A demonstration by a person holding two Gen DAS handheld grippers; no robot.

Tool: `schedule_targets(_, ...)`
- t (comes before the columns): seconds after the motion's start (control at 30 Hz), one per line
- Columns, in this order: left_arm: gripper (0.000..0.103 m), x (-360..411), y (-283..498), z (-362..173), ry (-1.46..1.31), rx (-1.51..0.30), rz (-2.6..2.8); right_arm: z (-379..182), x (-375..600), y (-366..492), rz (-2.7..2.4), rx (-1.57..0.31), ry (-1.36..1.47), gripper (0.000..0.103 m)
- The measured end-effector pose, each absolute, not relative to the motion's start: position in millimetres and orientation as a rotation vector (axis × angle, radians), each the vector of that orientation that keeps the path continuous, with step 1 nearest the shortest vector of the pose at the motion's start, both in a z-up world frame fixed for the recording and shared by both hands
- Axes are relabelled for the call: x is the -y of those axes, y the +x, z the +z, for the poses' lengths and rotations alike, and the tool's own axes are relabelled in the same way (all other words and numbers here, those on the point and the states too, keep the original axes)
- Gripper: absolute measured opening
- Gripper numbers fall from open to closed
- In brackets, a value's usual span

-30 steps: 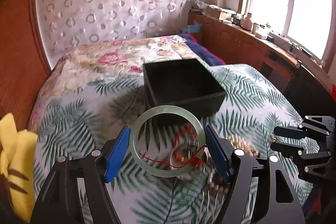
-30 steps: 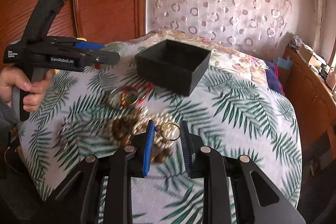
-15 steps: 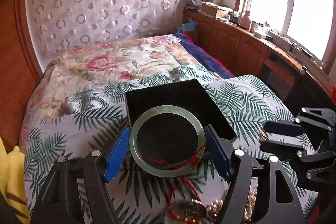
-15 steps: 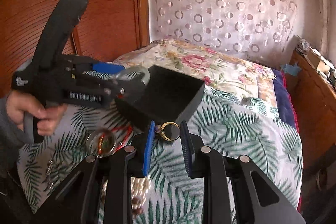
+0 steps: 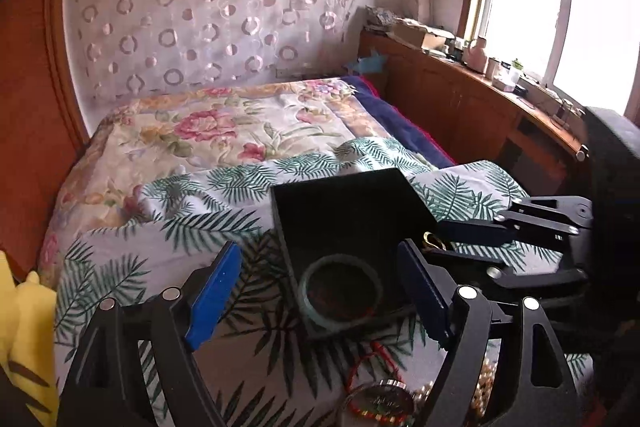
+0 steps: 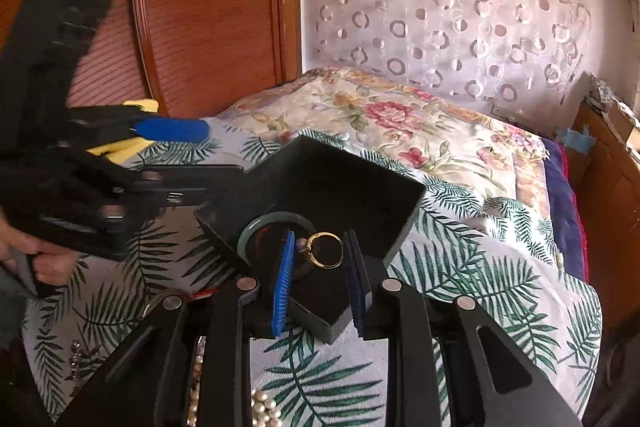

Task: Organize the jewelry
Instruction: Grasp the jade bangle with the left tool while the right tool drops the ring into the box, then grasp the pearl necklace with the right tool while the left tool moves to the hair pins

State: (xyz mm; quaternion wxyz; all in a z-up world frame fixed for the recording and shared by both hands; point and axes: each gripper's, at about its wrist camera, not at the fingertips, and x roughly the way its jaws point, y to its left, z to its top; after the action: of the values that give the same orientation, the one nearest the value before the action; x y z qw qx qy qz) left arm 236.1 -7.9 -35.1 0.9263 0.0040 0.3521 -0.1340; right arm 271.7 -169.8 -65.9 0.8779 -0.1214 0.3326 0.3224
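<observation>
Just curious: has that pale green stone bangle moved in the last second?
Yes. The pale green stone bangle left the left gripper, whose jaws have just been opening, and now lies inside the black square box.

Two close downward wrist views, black box [image 5: 352, 211] shared.

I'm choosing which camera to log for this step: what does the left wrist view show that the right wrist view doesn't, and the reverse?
Only the left wrist view shows the window, the red cord bracelet below the box, and the left gripper head-on, jaws open with nothing between them, having just widened.

Only the right wrist view shows the gold ring fully, held in the right gripper over the box, and a hand on the left gripper's handle.

Both show the black box with the jade bangle inside, and the leaf-print cover.
</observation>
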Motion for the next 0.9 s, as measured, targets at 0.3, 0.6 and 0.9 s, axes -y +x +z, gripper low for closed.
schedule_targets(0.3, 0.081, -11.4, 195.2, -45.2, 0.001, -0.732, -0.251, -74.0, 159.7, 271.4, 0.643, -0.712, -0.266, 0.034)
schedule_targets(0.6, 0.087, -18.8, 148.0, -53.1, -0.007, -0.728, -0.242, -59.6, 184.5, 232.9, 0.606, -0.683, -0.219, 0.038)
schedule_targets(0.9, 0.088, -21.3, 104.4, -65.7, -0.013, -0.737, -0.236, -83.4, 202.5, 175.5, 0.624, -0.755, -0.186, 0.038)
